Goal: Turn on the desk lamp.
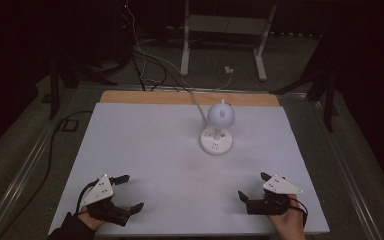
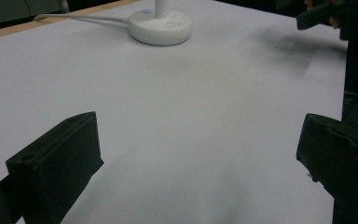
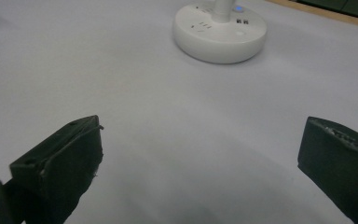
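Lamp [image 1: 219, 127], white, round base w/ sockets, mid-table [image 1: 145, 150]. Left gripper [image 1: 128, 192] & right gripper [image 1: 252, 185]: jaws wide, empty, near edge. Approach base level, slow; avoid cord.

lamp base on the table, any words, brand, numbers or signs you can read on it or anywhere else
No text can be read anywhere in these pictures.
Lamp base: small dark marks on its top, plainly sockets or symbols, too small and blurred to read; a small blue light glows by the stem, no sign on it.
Left gripper and right gripper: no lettering to be made out on their grey plates.
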{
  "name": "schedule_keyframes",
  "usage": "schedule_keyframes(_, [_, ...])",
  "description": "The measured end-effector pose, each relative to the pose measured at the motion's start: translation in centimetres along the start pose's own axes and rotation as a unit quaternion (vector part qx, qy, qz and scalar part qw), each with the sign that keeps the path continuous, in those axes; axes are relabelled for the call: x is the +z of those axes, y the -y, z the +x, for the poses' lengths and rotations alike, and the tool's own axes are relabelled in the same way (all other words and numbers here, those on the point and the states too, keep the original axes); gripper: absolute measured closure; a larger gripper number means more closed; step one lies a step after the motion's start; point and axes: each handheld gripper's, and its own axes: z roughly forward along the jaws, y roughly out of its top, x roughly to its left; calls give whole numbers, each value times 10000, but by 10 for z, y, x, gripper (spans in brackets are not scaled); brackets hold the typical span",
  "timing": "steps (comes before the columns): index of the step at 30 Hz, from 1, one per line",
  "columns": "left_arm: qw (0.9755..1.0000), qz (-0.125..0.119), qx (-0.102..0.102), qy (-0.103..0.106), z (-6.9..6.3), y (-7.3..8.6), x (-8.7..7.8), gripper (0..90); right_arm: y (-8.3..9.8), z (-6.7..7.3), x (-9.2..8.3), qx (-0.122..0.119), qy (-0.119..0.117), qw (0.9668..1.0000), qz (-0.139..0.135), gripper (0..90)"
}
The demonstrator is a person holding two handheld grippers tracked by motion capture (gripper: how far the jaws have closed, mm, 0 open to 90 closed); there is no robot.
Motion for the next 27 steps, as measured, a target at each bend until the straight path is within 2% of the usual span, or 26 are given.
schedule_keyframes(3, [10000, -38, -31, -10, 0, 0, -1, 4, -4, 0, 0, -14, 8, 9998, 195, 1])
schedule_keyframes(6, [10000, -34, -31, -7, 1, 0, -1, 4, -6, -1, -1, 58, -55, 9997, 231, 1])
schedule_keyframes(11, [10000, -54, -62, 1, 1, 0, -1, 4, -12, -5, -7, 127, -52, 9999, 79, 1])
schedule_keyframes(17, [10000, -54, -71, 10, 1, 0, -1, 4, -21, -9, -10, 247, -102, 9996, 33, 1])
schedule_keyframes(27, [10000, -54, -67, 6, 1, 0, -1, 4, -36, -8, -11, 238, -150, 9996, -85, 1])
